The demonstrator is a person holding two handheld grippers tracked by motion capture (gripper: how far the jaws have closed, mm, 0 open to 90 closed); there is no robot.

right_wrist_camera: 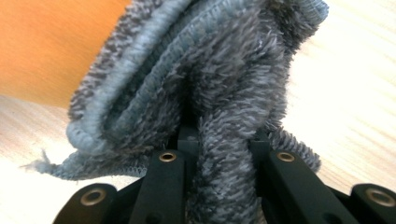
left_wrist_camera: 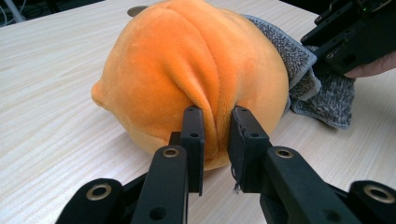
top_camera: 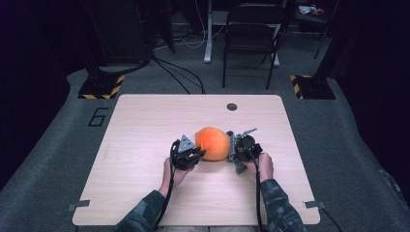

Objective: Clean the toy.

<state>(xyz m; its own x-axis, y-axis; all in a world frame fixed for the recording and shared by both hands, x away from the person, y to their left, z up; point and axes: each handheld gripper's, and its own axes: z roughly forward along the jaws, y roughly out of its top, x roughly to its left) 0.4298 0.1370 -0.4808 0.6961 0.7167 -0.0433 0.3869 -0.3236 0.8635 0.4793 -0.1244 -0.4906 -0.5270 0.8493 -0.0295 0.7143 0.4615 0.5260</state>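
Observation:
An orange plush toy [top_camera: 212, 143] lies on the wooden table [top_camera: 145, 121], round and soft, near the middle. My left gripper [top_camera: 192, 153] is at its left side; in the left gripper view its jaws pinch a fold of the orange plush toy [left_wrist_camera: 187, 70] between the pads, so it is shut on it. A grey cloth [left_wrist_camera: 317, 84] is bunched against the toy's right side. My right gripper [top_camera: 234, 151] holds that grey cloth [right_wrist_camera: 219, 93], a thick fold squeezed between its jaws, with the orange toy [right_wrist_camera: 42, 42] just behind.
A dark round hole [top_camera: 232, 107] sits in the table near its far edge. Beyond the table stand a folding chair [top_camera: 251, 34], cables on the floor and two yellow-black striped bases [top_camera: 100, 87].

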